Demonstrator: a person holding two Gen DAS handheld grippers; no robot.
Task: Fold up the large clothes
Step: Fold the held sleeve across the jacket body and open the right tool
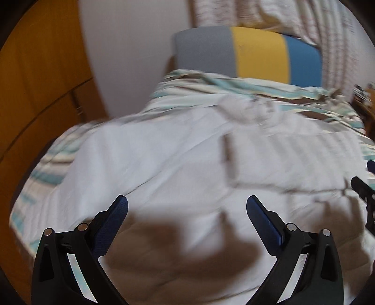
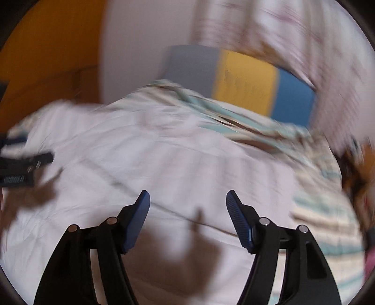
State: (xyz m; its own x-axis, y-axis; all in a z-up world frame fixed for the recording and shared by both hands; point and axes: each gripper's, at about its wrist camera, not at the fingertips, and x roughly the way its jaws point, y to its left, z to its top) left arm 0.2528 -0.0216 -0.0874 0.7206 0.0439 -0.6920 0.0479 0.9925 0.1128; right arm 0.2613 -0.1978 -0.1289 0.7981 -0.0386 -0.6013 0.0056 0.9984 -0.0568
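Observation:
A large white garment [image 1: 178, 159] lies spread flat on a bed with a striped cover; a pocket or seam shows near its middle. It also fills the right wrist view [image 2: 164, 159]. My left gripper [image 1: 187, 208] is open and empty, held above the garment's near part. My right gripper [image 2: 188, 201] is open and empty above the garment too. The right gripper shows at the right edge of the left wrist view [image 1: 363, 190]; the left gripper shows at the left edge of the right wrist view [image 2: 25, 164]. Both views are motion-blurred.
The striped bed cover [image 1: 234, 82] shows around the garment. A grey, yellow and blue headboard cushion [image 1: 248, 54] stands at the far end. A checked cloth [image 1: 304, 16] hangs above it. A wooden wardrobe [image 1: 42, 82] stands at the left beside a white wall.

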